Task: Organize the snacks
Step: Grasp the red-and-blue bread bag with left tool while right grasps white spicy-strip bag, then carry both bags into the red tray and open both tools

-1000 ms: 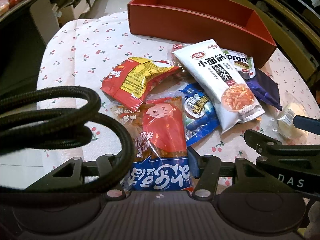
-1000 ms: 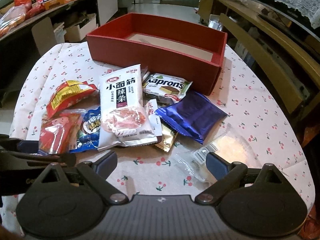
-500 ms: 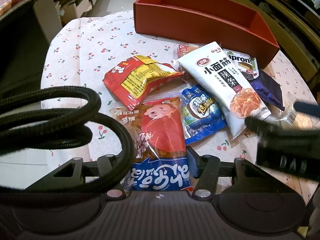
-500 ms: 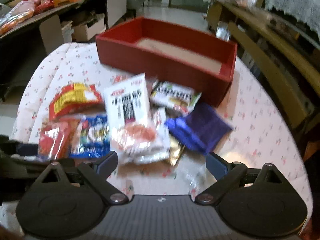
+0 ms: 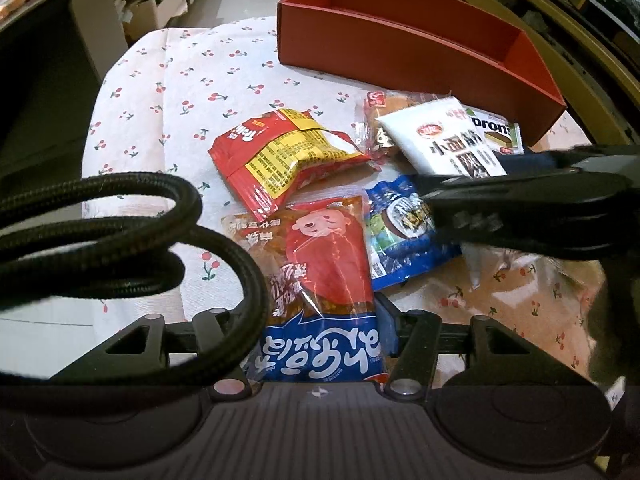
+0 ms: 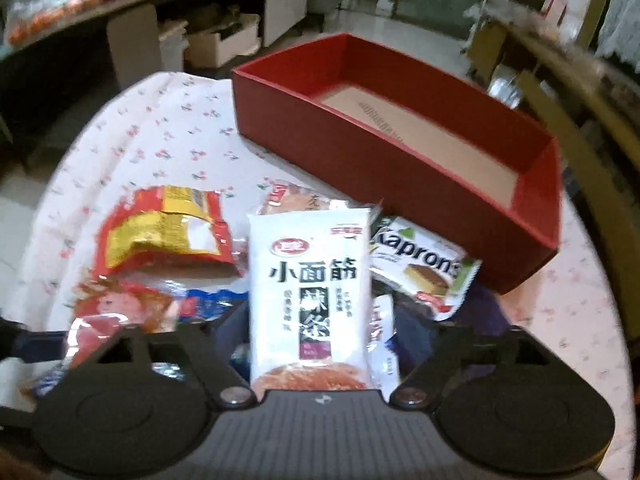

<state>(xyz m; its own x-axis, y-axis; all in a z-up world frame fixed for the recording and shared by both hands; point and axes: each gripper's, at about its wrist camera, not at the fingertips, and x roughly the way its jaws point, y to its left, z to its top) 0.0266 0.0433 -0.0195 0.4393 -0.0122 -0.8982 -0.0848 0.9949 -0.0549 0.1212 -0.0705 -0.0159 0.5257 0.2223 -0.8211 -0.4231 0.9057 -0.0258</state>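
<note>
My left gripper (image 5: 316, 316) is shut on a red and blue snack packet (image 5: 320, 288) at the near end of the snack pile. My right gripper (image 6: 310, 320) has closed in around the white spicy-strip packet (image 6: 310, 280), its fingers at the packet's sides. It crosses the left wrist view as a dark bar (image 5: 532, 208). A red and yellow packet (image 5: 288, 160), a blue packet (image 5: 404, 236) and a Kaprons wafer packet (image 6: 424, 264) lie around them. The red box (image 6: 400, 160) stands open behind the pile.
The round table has a cherry-print cloth (image 5: 180, 92). A black cable loop (image 5: 120, 232) hangs at the left of the left wrist view. A purple packet (image 6: 480, 312) lies by the box corner. Shelves and boxes stand beyond the table.
My right gripper moved left and forward from the clear packet at the table's right and closed in on the white packet. My left gripper kept its hold and edged right.
</note>
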